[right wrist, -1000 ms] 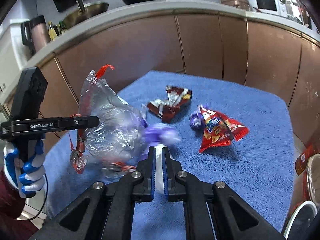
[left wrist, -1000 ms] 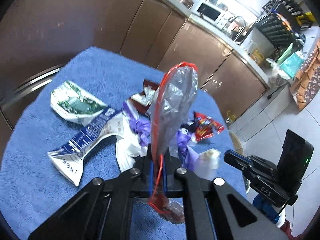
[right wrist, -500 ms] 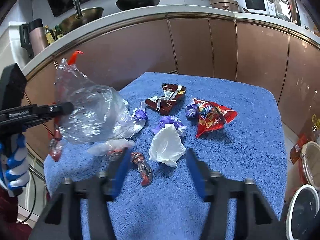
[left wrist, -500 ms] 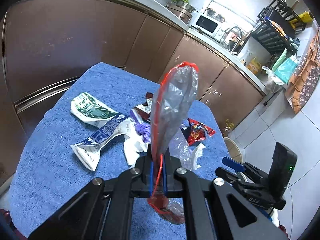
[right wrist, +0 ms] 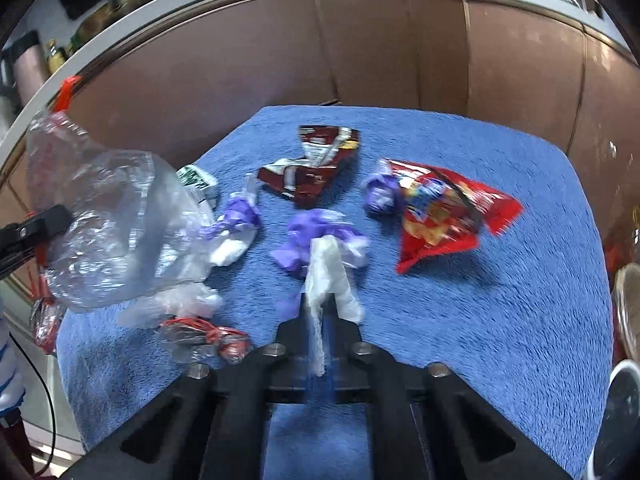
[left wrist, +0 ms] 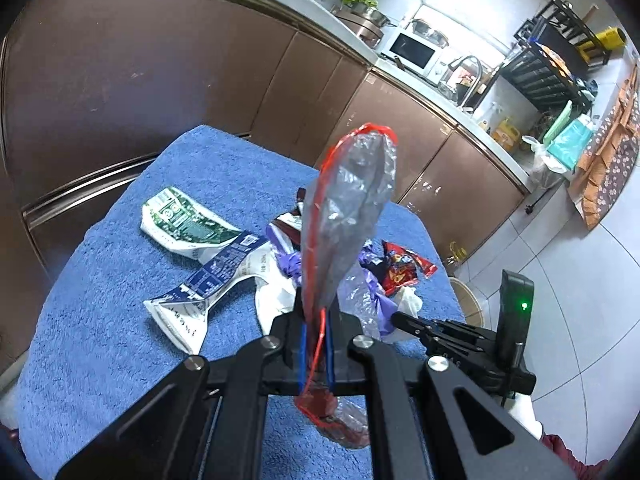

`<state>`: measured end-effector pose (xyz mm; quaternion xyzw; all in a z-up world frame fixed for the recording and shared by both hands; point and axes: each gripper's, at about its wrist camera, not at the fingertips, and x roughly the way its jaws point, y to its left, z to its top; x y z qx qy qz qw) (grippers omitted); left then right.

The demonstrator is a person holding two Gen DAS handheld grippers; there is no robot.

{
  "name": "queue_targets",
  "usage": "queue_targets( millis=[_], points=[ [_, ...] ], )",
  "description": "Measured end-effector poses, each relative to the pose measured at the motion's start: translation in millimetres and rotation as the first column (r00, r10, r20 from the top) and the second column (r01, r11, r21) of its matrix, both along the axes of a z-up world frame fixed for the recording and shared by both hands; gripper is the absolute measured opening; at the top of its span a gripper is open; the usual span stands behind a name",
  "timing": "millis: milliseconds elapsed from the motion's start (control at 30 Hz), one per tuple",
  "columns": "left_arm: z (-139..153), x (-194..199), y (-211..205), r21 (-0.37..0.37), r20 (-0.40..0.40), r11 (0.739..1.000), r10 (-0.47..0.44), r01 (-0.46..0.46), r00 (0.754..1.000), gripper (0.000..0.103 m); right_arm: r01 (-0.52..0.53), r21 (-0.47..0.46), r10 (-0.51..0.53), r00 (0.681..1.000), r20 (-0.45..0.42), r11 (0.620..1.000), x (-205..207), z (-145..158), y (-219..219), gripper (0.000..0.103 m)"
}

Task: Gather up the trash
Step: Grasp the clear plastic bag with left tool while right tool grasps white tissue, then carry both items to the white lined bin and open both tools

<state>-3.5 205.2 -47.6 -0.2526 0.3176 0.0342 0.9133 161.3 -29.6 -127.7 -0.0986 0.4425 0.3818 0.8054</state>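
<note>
My left gripper (left wrist: 315, 330) is shut on the rim of a clear plastic bag with a red drawstring (left wrist: 346, 208), holding it upright above the blue towel (left wrist: 100, 312); the bag also shows at the left of the right wrist view (right wrist: 116, 220). My right gripper (right wrist: 320, 324) is shut on a white crumpled tissue (right wrist: 328, 276), just in front of a purple wrapper (right wrist: 316, 236). On the towel lie a red snack bag (right wrist: 444, 208), a dark red wrapper (right wrist: 316, 168), another purple wrapper (right wrist: 240, 212) and flattened milk cartons (left wrist: 188, 224).
Brown kitchen cabinets (right wrist: 360, 48) stand behind the towel-covered table. A second bit of clear plastic with red string (right wrist: 200, 336) lies near the front left edge. The right gripper's body shows in the left wrist view (left wrist: 460, 336). A round bin rim (right wrist: 628, 312) is at right.
My right gripper was open above the white tissue half a second ago; it has now shut on the tissue. My left gripper keeps holding the bag, raised slightly higher.
</note>
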Motion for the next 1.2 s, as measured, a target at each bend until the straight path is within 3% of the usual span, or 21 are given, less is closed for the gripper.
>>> queue_targets(
  millis=[167, 300, 400, 633, 767, 933, 1033, 1200],
  points=[
    [15.0, 13.6, -25.9, 0.011, 0.022, 0.997, -0.072, 0.072, 0.997, 0.006, 0.046, 0.076, -0.047, 0.999, 0.01, 0.996, -2.6, 23.9, -43.2, 0.004],
    [24.6, 38.6, -67.7, 0.028, 0.027, 0.986, -0.166, 0.165, 0.986, 0.006, 0.127, 0.159, -0.132, 0.991, 0.027, 0.979, -5.4, 54.8, -101.9, 0.004],
    [29.0, 66.4, -111.5, 0.039, 0.026, 0.969, -0.244, 0.243, 0.969, 0.006, 0.185, 0.208, -0.197, 0.98, 0.037, 0.96, -3.2, 72.6, -146.5, 0.004],
    [48.2, 126.1, -199.2, 0.059, 0.015, 0.923, -0.382, 0.381, 0.924, 0.006, 0.313, 0.273, -0.334, 0.942, 0.033, 0.91, 1.9, 79.7, -226.7, 0.004],
    [55.7, 166.1, -260.1, 0.083, -0.006, 0.882, -0.466, 0.465, 0.885, 0.006, 0.44, 0.263, -0.472, 0.879, 0.071, 0.859, 5.2, 83.5, -286.7, 0.004],
    [43.3, 224.9, -354.3, 0.093, -0.065, 0.82, -0.561, 0.564, 0.826, 0.006, 0.632, 0.187, -0.655, 0.746, 0.116, 0.752, 11.2, 65.5, -360.9, 0.005],
    [22.0, 259.7, -413.4, 0.085, -0.118, 0.785, -0.604, 0.614, 0.788, 0.006, 0.714, 0.132, -0.726, 0.678, 0.119, 0.688, 17.0, 44.3, -393.5, 0.006],
    [-31.0, 307.7, -500.1, 0.068, -0.227, 0.736, -0.646, 0.674, 0.729, 0.006, 0.793, 0.072, -0.796, 0.598, 0.094, 0.605, 28.4, 5.9, -429.6, 0.007]
  ],
)
